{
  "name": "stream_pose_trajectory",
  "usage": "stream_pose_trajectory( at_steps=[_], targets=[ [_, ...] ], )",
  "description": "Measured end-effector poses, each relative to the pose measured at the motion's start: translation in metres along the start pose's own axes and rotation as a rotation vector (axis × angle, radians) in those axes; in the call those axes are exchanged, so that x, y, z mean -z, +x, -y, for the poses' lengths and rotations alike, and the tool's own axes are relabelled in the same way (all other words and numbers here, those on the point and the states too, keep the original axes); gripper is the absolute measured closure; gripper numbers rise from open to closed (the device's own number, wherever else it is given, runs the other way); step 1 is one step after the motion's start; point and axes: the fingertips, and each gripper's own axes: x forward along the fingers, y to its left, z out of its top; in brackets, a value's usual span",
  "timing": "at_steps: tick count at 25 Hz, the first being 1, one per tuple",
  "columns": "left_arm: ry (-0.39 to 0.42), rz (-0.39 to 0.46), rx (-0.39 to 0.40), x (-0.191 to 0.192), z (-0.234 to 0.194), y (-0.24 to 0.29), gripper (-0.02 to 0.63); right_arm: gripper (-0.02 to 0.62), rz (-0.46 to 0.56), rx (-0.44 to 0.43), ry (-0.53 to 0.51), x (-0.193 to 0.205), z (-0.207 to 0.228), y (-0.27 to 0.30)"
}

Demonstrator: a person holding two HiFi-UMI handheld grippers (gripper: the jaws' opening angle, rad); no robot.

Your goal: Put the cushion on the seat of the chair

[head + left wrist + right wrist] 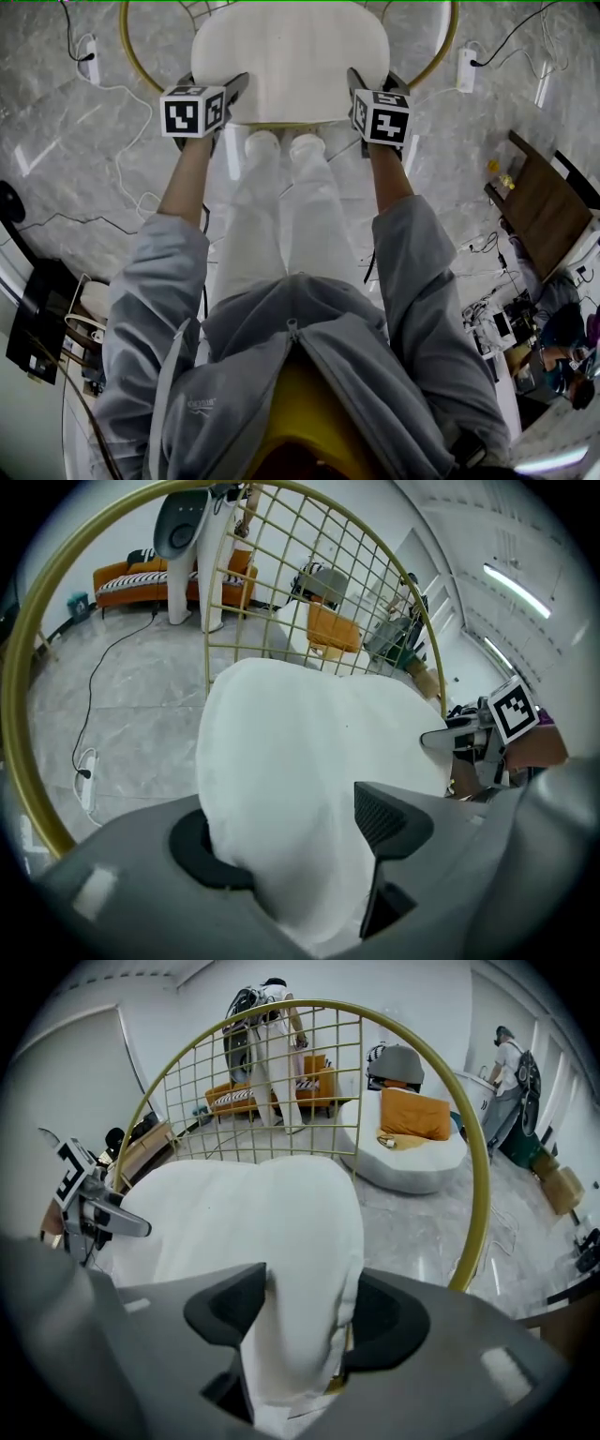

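Right now we are leaning over the chair point(132, 58) and holding both grippers at the near edge of the white cushion point(291, 56). From the head view, the cushion is lying inside the chair's gold hoop and covering the seat, with its near edge running along the gold front rim. The left gripper point(231, 92) is sitting at the cushion's near left corner and the right gripper point(359, 86) at its near right corner. Both are pointing steeply down, with their marker cubes point(192, 111) facing up toward us.

In the left gripper view the jaws are standing wide apart with the cushion point(309, 752) bulging between them. The fabric is resting against one pad, while the ribbed face of the other pad is showing bare and not pressing in. In the right gripper view the jaws are standing partly spread, and the cushion's corner point(291, 1335) is filling the gap. It is creasing there and touching both pads, so we are pinching it lightly.

Beyond the cushion the chair's gold wire grid point(281, 1082) is rising as a backrest. Our legs point(281, 216) are standing just in front of the chair on the grey marble floor point(75, 187), and a white power strip point(89, 54) is lying near the hoop.
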Motion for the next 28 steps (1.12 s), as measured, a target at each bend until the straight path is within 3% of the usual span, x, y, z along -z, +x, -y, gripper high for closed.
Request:
stream_pose_trajectory(
  at_steps=[2,5,10,14,18,20,22,25,27,28],
  targets=[
    [0.008,0.007,-0.041,-0.002,-0.005,-0.002,0.226,0.243,-0.015,0.052,-0.013,0.001,0.006,0.002],
    [0.032,0.003,-0.108,0.003,-0.014,-0.007,0.161,0.208,-0.023,0.109,-0.030,0.003,0.012,0.001],
    [0.037,0.008,-0.157,0.014,-0.016,-0.018,0.146,0.204,-0.014,0.115,-0.016,0.005,0.011,-0.004],
    [0.062,0.092,-0.248,0.001,-0.020,-0.044,0.146,0.204,0.002,0.106,-0.013,0.002,0.004,-0.011],
    [0.074,0.164,-0.259,-0.013,-0.008,-0.066,0.148,0.212,0.032,0.104,-0.002,-0.003,-0.003,-0.030],
    [0.083,0.199,-0.251,-0.021,0.003,-0.078,0.161,0.251,0.059,0.108,0.011,-0.007,-0.007,-0.046],
    [0.093,0.231,-0.229,-0.029,0.018,-0.090,0.243,0.302,0.097,0.111,0.016,-0.014,-0.010,-0.063],
    [0.129,0.255,-0.184,-0.038,0.042,-0.108,0.488,0.426,0.148,0.096,0.035,-0.025,-0.016,-0.089],
    [0.141,0.265,-0.152,-0.041,0.059,-0.121,0.583,0.525,0.169,0.083,0.041,-0.029,-0.023,-0.109],
    [0.142,0.273,-0.138,-0.042,0.068,-0.129,0.595,0.577,0.176,0.074,0.043,-0.031,-0.027,-0.120]
  ],
)
